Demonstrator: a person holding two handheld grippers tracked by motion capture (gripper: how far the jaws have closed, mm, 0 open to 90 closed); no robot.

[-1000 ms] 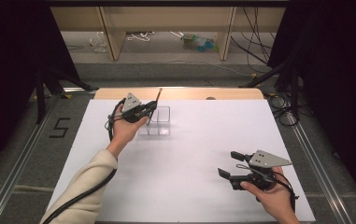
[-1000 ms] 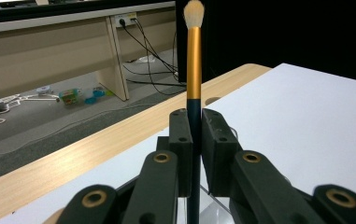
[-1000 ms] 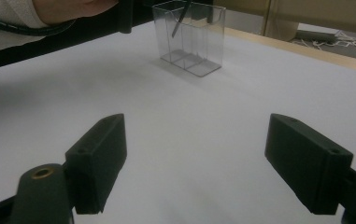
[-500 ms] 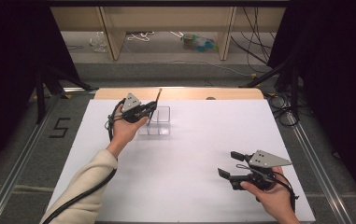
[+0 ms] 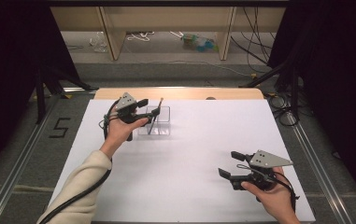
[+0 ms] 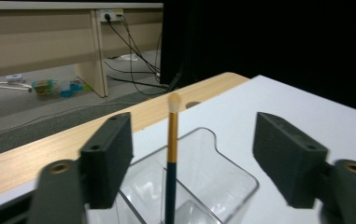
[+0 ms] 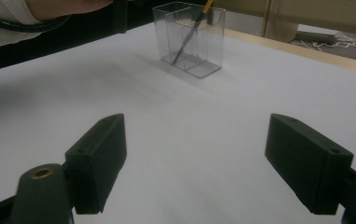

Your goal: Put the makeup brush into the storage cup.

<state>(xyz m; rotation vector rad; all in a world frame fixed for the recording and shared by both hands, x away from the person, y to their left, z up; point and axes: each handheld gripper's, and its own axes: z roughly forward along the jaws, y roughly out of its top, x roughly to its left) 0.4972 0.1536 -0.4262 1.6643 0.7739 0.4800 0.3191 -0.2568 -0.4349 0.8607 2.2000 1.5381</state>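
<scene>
White tabletop (image 5: 185,154) carried a clear holder (image 5: 159,122) near its far edge. Brush (image 6: 171,158) stood tilted inside, propped by the rim. Left gripper (image 6: 192,154) had just been opening; jaws flanked the handle without touching, versus clamped earlier. Right gripper (image 5: 228,166) waited released, well apart, nothing between jaws.

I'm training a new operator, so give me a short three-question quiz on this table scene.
1. True or false: the thin black-handled makeup brush stands inside the clear plastic holder.
2. Are the pads of the left gripper pressing on the brush? A yes, B no.
3. What lies between the jaws of the right gripper?

Key: 1 true, it leans in the holder, bristles up. 2 B, the jaws have just been opening and stand clear either side of it. 3 nothing, just bare white table.
</scene>
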